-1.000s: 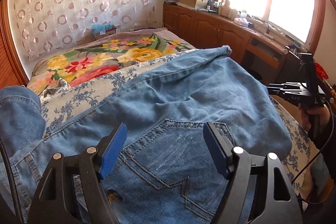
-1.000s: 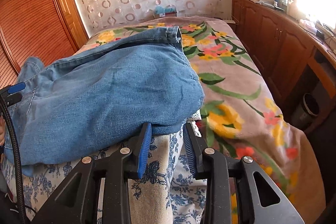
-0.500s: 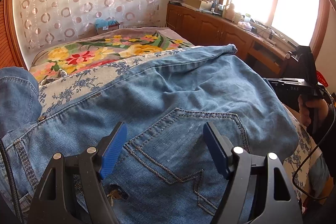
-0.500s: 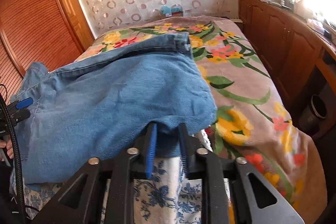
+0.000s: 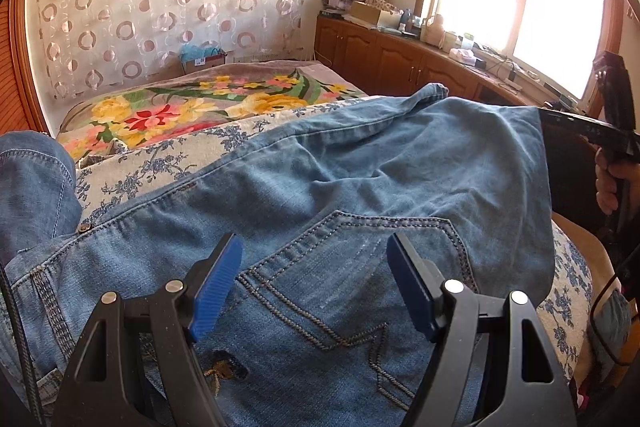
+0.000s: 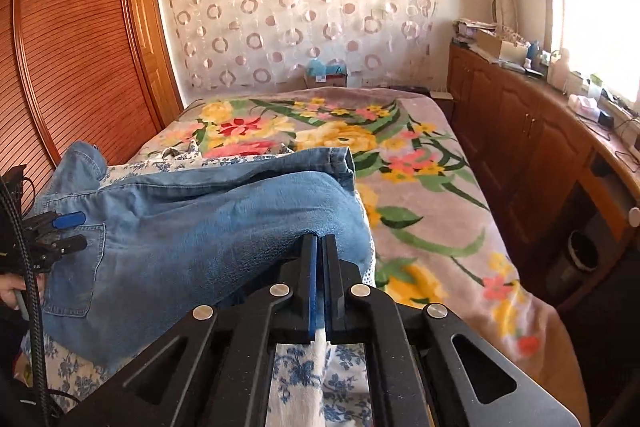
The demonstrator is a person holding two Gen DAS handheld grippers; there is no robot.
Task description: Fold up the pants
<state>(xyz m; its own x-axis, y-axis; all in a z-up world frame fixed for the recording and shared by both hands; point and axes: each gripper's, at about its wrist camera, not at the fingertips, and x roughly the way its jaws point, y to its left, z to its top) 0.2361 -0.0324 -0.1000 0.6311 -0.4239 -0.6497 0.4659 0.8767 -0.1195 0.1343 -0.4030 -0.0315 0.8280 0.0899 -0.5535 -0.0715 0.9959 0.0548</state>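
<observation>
Blue jeans (image 5: 360,167) lie folded across the bed, back pocket up. Over that pocket my left gripper (image 5: 314,251) hovers open, blue pads wide apart, nothing between them. My right gripper (image 6: 320,239) is shut on the folded edge of the jeans (image 6: 180,227), which is raised off the bed at the pinch. From the left wrist view the right gripper (image 5: 576,131) shows at the jeans' right edge, a hand on its handle. The left gripper (image 6: 68,231) appears at the far left of the right wrist view, by the waist end.
A blue-flowered sheet (image 5: 160,163) lies under the jeans on a floral blanket (image 6: 420,187). Wooden cabinets (image 6: 520,131) with clutter run along the right below the window. A slatted wardrobe (image 6: 80,67) stands on the left. A bin (image 6: 582,251) sits by the cabinets.
My right gripper's jaws closed on the folded edge of the jeans and rose, lifting that edge. The left gripper stayed open over the pocket.
</observation>
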